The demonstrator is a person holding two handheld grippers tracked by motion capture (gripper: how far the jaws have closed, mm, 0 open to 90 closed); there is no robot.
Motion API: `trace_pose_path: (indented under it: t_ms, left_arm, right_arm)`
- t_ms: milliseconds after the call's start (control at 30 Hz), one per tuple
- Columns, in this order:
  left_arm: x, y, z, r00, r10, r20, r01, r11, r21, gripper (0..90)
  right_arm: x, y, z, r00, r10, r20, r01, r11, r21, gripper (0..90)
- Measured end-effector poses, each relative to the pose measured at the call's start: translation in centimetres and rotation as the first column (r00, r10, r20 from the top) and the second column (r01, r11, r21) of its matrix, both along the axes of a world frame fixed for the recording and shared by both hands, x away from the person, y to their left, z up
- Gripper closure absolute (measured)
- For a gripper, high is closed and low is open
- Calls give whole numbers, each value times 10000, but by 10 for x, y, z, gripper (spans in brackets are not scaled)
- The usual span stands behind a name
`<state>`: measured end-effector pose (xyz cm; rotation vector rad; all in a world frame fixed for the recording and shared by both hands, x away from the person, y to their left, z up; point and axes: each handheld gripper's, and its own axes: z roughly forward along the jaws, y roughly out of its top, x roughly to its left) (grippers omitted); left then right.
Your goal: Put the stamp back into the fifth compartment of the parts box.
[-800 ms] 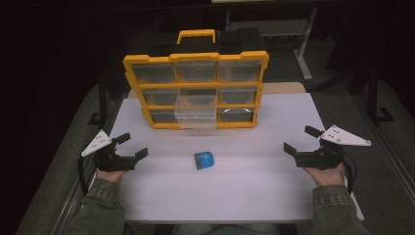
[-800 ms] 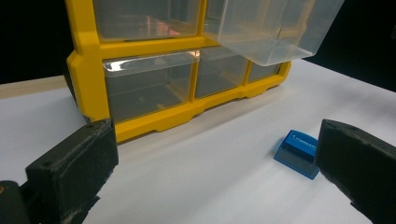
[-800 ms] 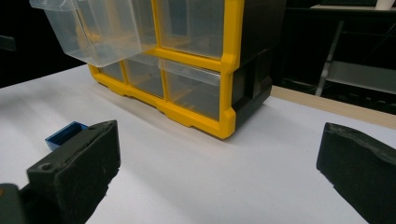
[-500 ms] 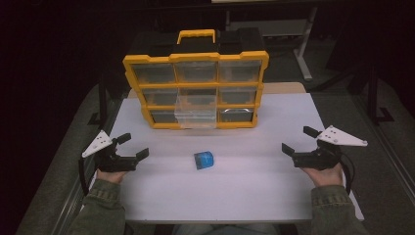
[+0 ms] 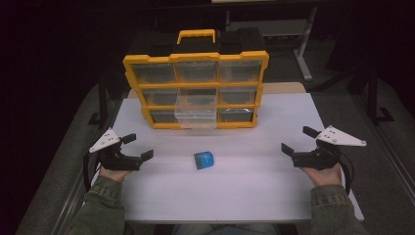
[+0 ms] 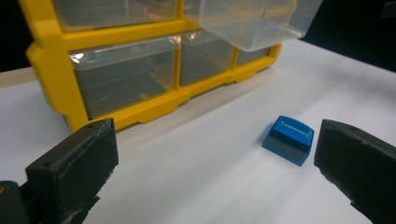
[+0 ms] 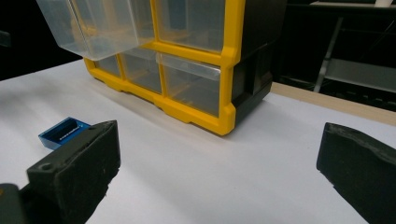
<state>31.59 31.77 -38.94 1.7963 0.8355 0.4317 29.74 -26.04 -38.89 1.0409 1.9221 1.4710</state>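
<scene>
Roughly left to right in the high view: left gripper (image 5: 137,147) sits at the lower left of the frame over the white table (image 5: 244,196), jaws spread wide, nothing between them, held by the person's left hand (image 5: 113,171). Sleeve (image 5: 100,208) comes in from the bottom left. Small blue box (image 5: 203,159) lies on the table at lower center, well apart from both grippers, roughly between them. Behind it, upper center, stands a yellow organizer (image 5: 195,88) with clear drawers and a yellow handle (image 5: 196,35) on top; one clear drawer (image 5: 197,110) in the middle column sticks out toward the person. Right gripper (image 5: 299,140) is at the lower right of the frame, jaws also spread, empty, held by the right hand (image 5: 323,174).

Left gripper view: blue box (image 6: 287,139) just beside the right-hand jaw, not touching as far as I can tell; organizer (image 6: 140,74) upper left. Right gripper view: blue box (image 7: 63,132) at far left, partly behind the left-hand jaw; organizer (image 7: 196,60) upper center.
</scene>
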Motion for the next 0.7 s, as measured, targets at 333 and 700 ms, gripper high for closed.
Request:
trace_pose_path:
  t_ms: [333, 700]
  left_arm:
    - [7, -27, 8, 9978, -531, -404, 566, 9942, 912, 0]
    - [14, -54, 16, 9900, -1227, -699, 1339, 9726, 1899, 0]
  right_arm:
    - [-1, 1, 0, 10000, 95, 32, -95, 9999, 50, 0]
    - [-1, 2, 0, 9999, 78, 80, -77, 9999, -122, 0]
